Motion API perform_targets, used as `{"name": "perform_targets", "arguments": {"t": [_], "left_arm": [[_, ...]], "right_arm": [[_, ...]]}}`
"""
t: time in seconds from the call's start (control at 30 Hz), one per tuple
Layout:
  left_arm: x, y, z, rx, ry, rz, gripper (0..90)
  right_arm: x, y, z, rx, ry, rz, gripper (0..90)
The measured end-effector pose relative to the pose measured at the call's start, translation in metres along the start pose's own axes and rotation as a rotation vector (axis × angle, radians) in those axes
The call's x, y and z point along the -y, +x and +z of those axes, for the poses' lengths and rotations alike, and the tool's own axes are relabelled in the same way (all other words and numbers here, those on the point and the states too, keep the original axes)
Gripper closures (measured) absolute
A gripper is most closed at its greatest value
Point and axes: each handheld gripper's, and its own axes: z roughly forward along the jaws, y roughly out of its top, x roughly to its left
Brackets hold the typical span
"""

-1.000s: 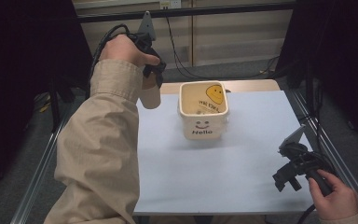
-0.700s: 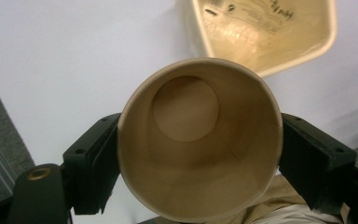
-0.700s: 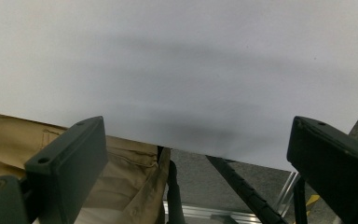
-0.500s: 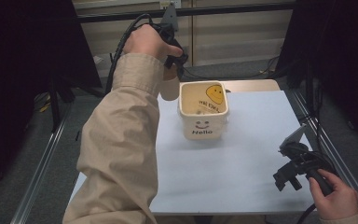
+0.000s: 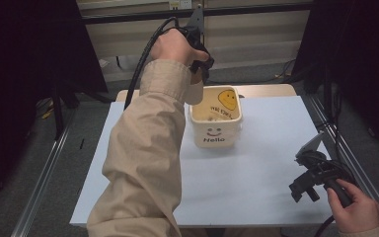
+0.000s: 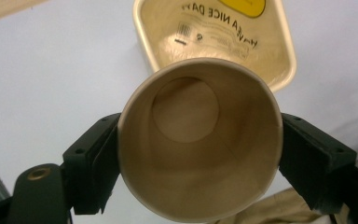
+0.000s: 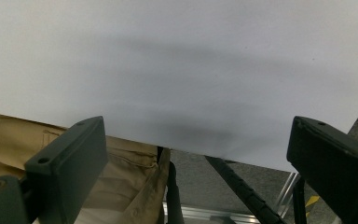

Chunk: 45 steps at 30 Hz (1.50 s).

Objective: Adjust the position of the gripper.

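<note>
The paper cup (image 6: 200, 140) is tan and empty. It is held up in the air, just over the near left corner of the tub (image 5: 215, 132). The tub is cream with a smile and "Hello", and stands open on the white tabletop (image 5: 256, 182).

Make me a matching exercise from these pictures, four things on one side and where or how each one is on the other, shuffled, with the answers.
Things:
1. paper cup
2. square tub
3. right gripper
4. white sheet

States:
A. jaws wide apart, nothing between them
B. spread flat over the tabletop
C. clamped between the left gripper's jaws, empty inside
D. stands on the sheet, "Hello" and a smile on its side

Pairs: 1-C, 2-D, 3-A, 4-B
</note>
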Motion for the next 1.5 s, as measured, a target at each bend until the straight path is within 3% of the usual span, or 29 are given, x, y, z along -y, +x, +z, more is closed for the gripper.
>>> {"name": "perform_targets", "arguments": {"t": [0.37,0.67,0.77,1.03,1.3,1.5], "left_arm": [[-0.009,-0.01,0.044,0.003,0.006,0.023,18.7],[-0.011,-0.013,0.057,0.012,0.013,0.053,17.9],[-0.011,-0.014,0.059,0.006,-0.002,0.045,17.6],[-0.01,-0.013,0.057,0.009,-0.01,0.059,11.2],[-0.005,-0.011,0.042,0.012,-0.036,0.055,10.1],[0.003,-0.002,0.014,-0.019,-0.061,0.047,9.0]], "right_arm": [[0.001,0.003,0.0,0.0,-0.001,0.01,5.0],[0.0,0.002,0.001,0.002,-0.005,-0.001,5.0],[0.0,0.003,0.001,0.004,-0.002,0.002,5.2],[0.0,0.003,0.001,0.008,-0.002,0.0,5.1],[0.0,0.002,0.0,0.011,0.001,-0.008,5.1],[0.0,0.003,0.001,0.011,-0.004,-0.016,5.1]]}}
